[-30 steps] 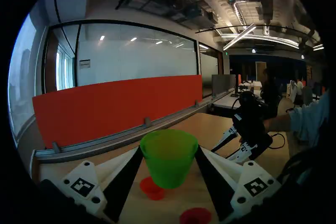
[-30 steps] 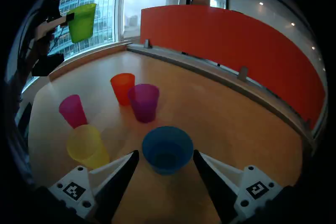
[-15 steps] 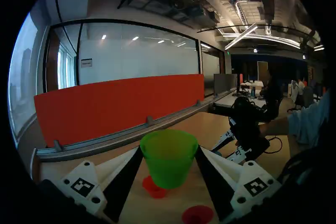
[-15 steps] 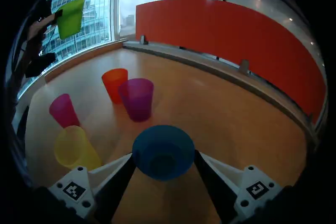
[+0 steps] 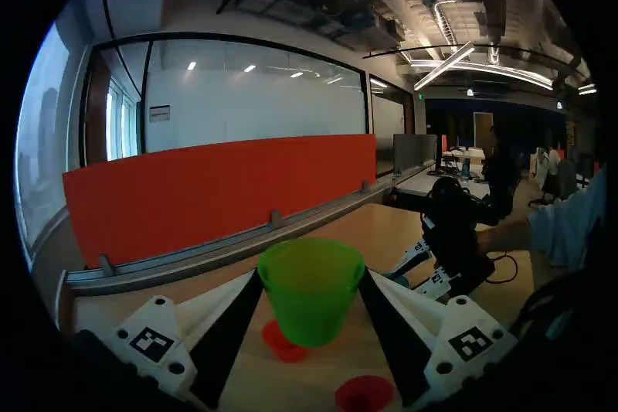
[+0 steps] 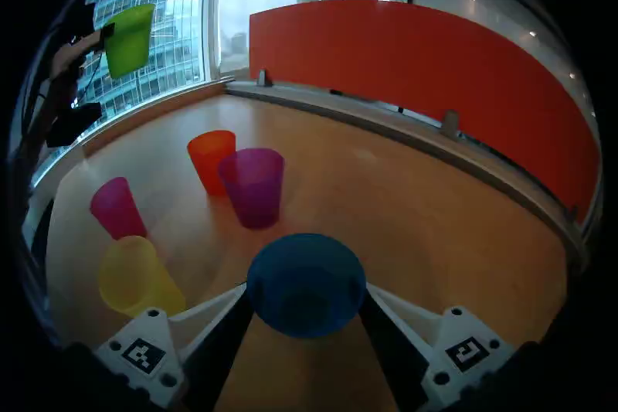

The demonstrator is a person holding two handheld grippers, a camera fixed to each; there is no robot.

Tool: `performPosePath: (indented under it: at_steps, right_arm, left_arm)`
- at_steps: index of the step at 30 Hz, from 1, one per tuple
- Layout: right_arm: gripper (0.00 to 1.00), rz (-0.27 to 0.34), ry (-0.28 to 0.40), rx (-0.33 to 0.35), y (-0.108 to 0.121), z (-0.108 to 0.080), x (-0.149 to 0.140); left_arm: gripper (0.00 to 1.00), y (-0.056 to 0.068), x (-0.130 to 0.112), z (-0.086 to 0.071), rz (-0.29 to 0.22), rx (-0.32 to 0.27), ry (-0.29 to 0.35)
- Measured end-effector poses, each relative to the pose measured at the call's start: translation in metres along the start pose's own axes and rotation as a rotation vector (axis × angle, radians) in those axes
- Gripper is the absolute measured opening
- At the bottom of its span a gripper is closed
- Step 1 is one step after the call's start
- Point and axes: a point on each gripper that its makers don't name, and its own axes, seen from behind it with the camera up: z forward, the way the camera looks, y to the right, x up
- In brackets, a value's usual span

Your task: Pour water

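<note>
Left gripper (image 5: 310,279) fingers clamp the green cup (image 5: 310,304) aloft. Right gripper (image 6: 306,297) fingers seemingly pinch the blue cup (image 6: 306,277).

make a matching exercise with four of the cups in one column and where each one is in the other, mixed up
1. green cup
2. blue cup
3. purple cup
4. yellow cup

a. on the desk, beside the pink cup
b. between the jaws of the right gripper
c. held in the air by the left gripper
d. on the desk, beside the orange cup

Pairs: 1-c, 2-b, 3-d, 4-a
</note>
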Motion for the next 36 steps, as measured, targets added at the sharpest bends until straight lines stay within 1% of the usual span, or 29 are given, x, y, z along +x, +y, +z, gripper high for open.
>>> performPosePath:
  at_steps: [6, 15, 29, 36]
  right_arm:
    - [0.90, 0.001, 0.028, -0.002, 0.000, -0.008, 0.009]
    - [0.90, -0.016, 0.098, -0.006, -0.005, -0.031, 0.035]
    - [0.90, -0.041, 0.236, 0.005, -0.025, -0.070, 0.083]
    - [0.90, -0.062, 0.290, 0.005, -0.031, -0.084, 0.100]
  left_arm:
    - [0.88, -0.001, -0.002, 0.000, -0.003, 0.000, -0.003]
    - [0.88, 0.002, -0.004, -0.003, -0.011, -0.004, 0.002]
    - [0.88, 0.012, -0.011, -0.005, -0.023, -0.009, 0.008]
    - [0.88, 0.019, -0.013, -0.005, -0.035, -0.019, 0.017]
